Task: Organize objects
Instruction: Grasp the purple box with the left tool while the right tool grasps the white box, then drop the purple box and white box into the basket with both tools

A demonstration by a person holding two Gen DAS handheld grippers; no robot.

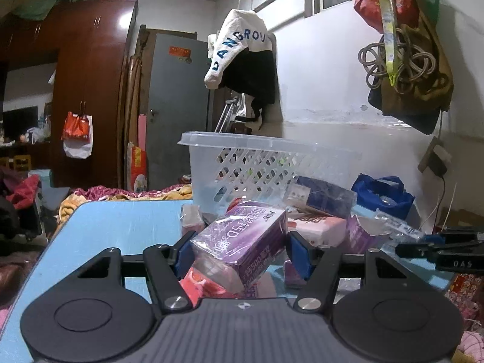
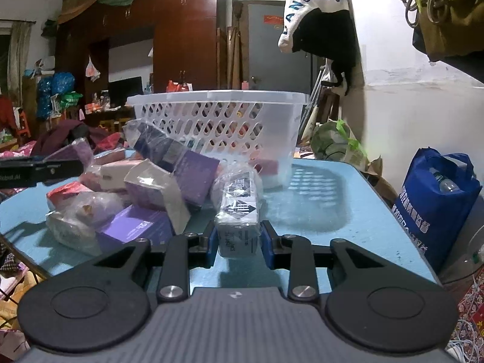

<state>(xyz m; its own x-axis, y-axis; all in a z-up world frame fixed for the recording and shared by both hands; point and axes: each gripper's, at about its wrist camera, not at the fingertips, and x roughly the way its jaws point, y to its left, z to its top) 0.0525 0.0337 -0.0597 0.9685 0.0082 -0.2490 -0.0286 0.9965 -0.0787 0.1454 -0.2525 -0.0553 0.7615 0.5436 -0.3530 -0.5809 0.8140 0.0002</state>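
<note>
In the left wrist view, the light-blue table (image 1: 115, 227) runs off to the left, bare there. The left tool (image 1: 242, 255) is clamped on a purple box (image 1: 242, 242) wrapped in clear film; its blue pads (image 1: 183, 255) press the box's two sides, and the box sits tilted, one corner raised, above a red packet (image 1: 196, 284). Behind it stands a clear plastic basket (image 1: 251, 163) with a lattice wall, and more film-wrapped boxes lie heaped at its foot. At the far right edge the other tool's black arm reaches in over the table.

In the right wrist view, a pile of wrapped boxes (image 2: 142, 190), purple and pink, covers the left part of the table (image 2: 348, 211), just in front of the basket (image 2: 217, 121). The right tool (image 2: 239, 242) is closed on a small white box with black markings (image 2: 239, 211), also in clear film, gripped by its near end with its far end against the pile. To the right, beyond the table edge, stands a blue shopping bag (image 2: 435, 205).
</note>
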